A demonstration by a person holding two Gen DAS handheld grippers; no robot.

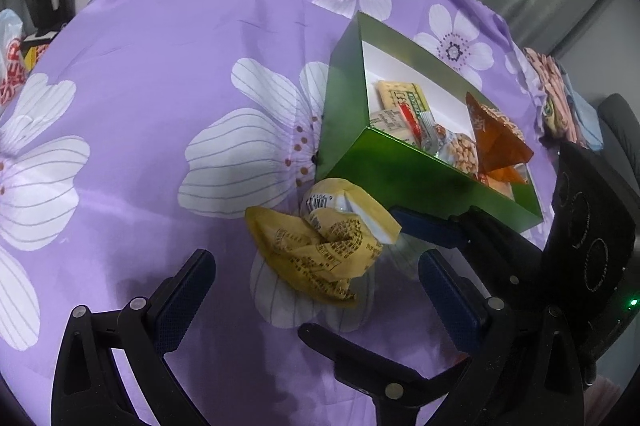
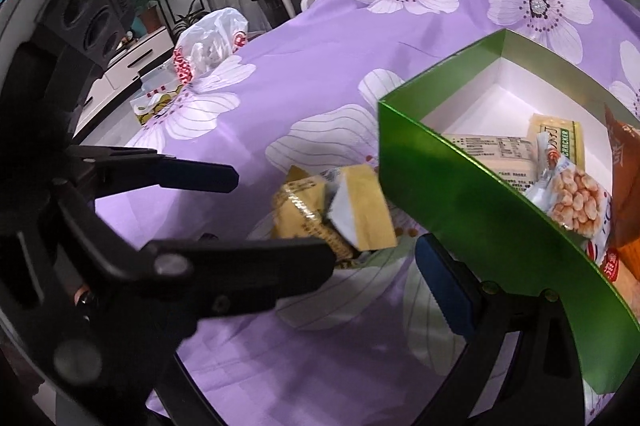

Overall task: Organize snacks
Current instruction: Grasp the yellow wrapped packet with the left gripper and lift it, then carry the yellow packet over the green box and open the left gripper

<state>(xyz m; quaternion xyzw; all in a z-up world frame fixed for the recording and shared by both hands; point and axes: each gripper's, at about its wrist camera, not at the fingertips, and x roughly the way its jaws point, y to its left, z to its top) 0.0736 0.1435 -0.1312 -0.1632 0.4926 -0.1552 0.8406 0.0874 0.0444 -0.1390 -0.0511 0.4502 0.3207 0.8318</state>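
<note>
A crumpled yellow snack packet point(image 1: 324, 246) lies on the purple flowered cloth just in front of a green box point(image 1: 400, 182). The box holds a cracker packet point(image 1: 402, 98), a peanut packet point(image 1: 462, 152) and an orange packet point(image 1: 500, 138). My left gripper point(image 1: 316, 282) is open, its fingers either side of the yellow packet's near end, not closed on it. My right gripper point(image 2: 376, 258) is open and empty, right beside the yellow packet point(image 2: 340, 214) and the green box point(image 2: 460, 210); it also shows in the left wrist view point(image 1: 460, 226).
The purple flowered cloth point(image 1: 160, 106) covers the whole table. A white plastic bag point(image 2: 208, 46) with red print sits at the cloth's far left edge. A folded pile of fabric point(image 1: 560, 98) lies past the box at the right. Furniture and a speaker point(image 2: 92, 10) stand beyond the table.
</note>
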